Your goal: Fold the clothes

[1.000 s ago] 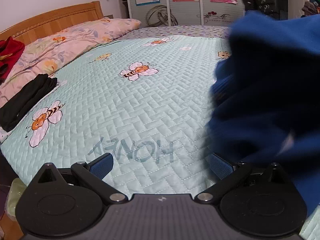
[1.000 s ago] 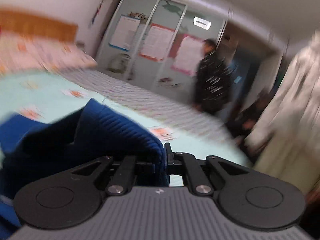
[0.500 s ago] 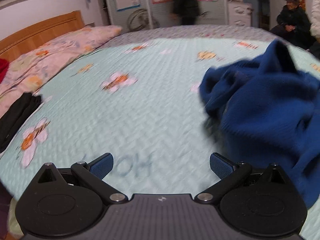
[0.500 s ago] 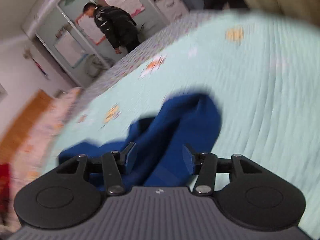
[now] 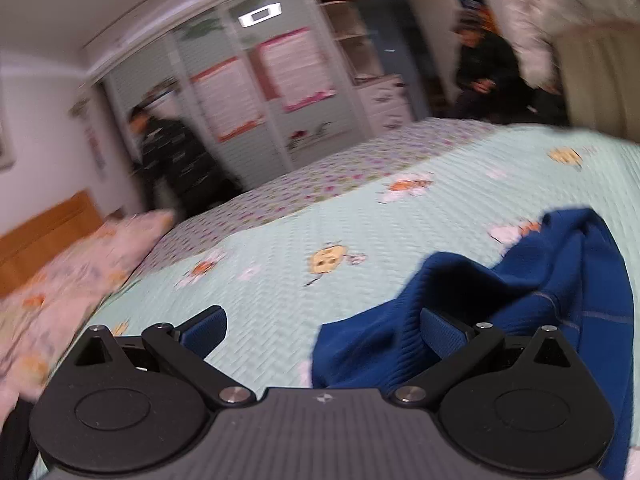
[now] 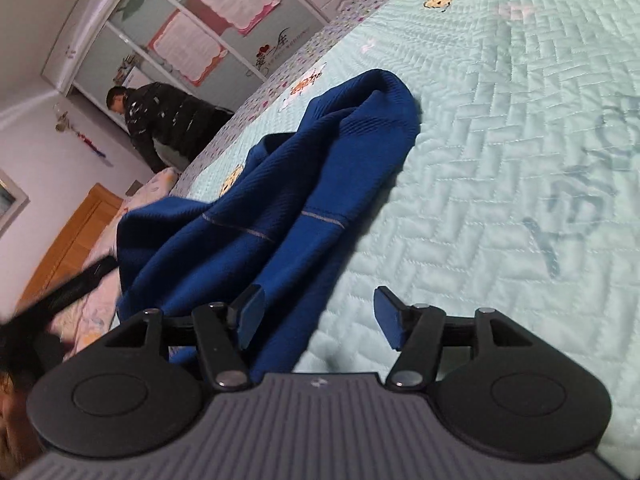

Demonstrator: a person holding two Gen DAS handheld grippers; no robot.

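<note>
Two grippers, one sweater, one bed. Right gripper (image 6: pixel 316 314): jaws have just been opening, now parted wide, gripping nothing; a fold of the sweater (image 6: pixel 320 168) lies loose between them, beside the left pad. Left gripper (image 5: pixel 320 332): jaws spread wide, empty; its right finger (image 5: pixel 444 330) sits against the sweater (image 5: pixel 520 300), not pinching it. One blue ribbed sweater, crumpled on the mint quilt (image 6: pixel 500 160); in the right view its long axis runs from the gripper away up the bed, far end bunched into a rounded hump. Beyond: one floral pillow (image 5: pixel 80 272), one wooden headboard (image 6: pixel 68 248), two onlookers, blurred, one by the wardrobe (image 6: pixel 168 116).
</note>
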